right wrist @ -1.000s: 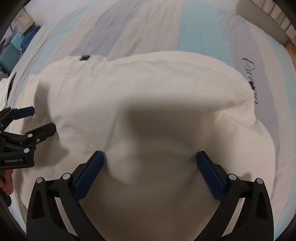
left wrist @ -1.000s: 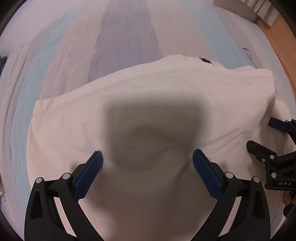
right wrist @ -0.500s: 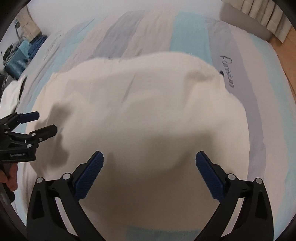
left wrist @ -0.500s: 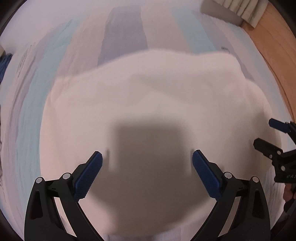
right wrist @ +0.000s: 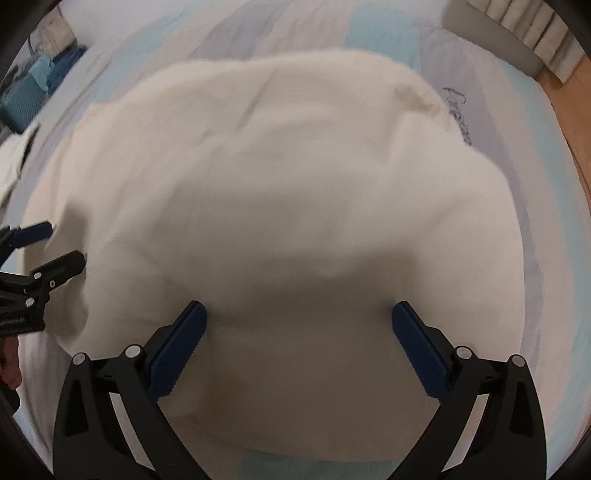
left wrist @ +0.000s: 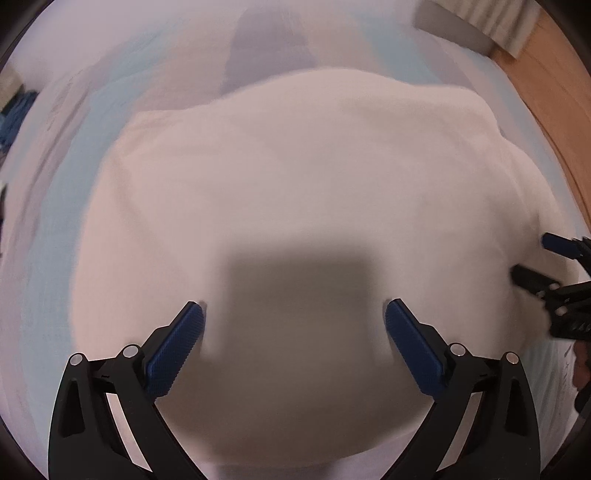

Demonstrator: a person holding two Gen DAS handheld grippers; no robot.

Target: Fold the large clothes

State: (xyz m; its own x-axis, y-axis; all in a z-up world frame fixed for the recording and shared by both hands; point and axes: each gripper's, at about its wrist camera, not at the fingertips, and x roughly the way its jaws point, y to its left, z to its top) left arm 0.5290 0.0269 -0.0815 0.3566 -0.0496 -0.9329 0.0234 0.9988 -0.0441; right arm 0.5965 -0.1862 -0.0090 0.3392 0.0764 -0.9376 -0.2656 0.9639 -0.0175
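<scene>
Since the cream garment (left wrist: 295,177) lies flat on the striped bedspread (left wrist: 59,221), nothing is gripped. The left gripper (left wrist: 294,326) and right gripper (right wrist: 299,325) are held spread above the garment's near edge, probably for regrasping.

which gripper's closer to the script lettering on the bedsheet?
Right. The lettering runs along the garment's far right edge in the right gripper's view. The left gripper sits on the other side of the right one; its view shows no lettering.

From my two wrist cameras, looking down close past spread fingers, both views share the cream garment (left wrist: 295,192) (right wrist: 280,177) on the striped bed (left wrist: 55,206) (right wrist: 384,33).
</scene>
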